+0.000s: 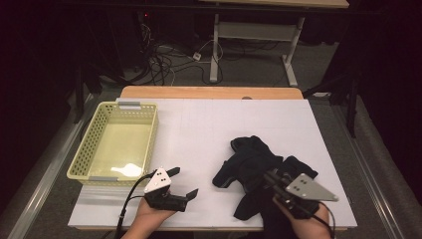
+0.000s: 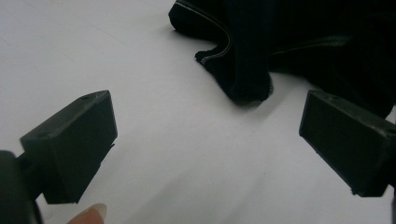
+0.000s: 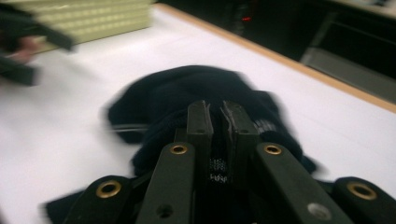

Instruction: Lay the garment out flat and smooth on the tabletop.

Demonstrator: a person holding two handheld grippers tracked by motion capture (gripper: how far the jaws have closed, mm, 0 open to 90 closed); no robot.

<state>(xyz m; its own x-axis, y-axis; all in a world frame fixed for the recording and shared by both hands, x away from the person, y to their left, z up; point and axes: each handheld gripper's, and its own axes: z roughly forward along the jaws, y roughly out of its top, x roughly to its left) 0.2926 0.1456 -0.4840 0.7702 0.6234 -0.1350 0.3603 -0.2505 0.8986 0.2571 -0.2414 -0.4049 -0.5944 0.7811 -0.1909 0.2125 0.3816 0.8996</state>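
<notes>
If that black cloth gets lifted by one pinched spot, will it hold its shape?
Probably not. The black cloth lies crumpled in soft folds, so it likely droops and trails. The right gripper pinches a thin fold easily, suggesting it is light. It seems unlikely to roll or break.

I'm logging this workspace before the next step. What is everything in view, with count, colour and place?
garment: one, black, crumpled on the table's right half, pinched by the right tongs
basket: one, pale yellow, perforated, on the table's left side
table: one, white top with a wooden far edge
desk frame: one, white, on the floor beyond the table
cables: several, black and white, on the floor beyond
left tongs: open, near the front edge
right tongs: shut on the garment
</notes>
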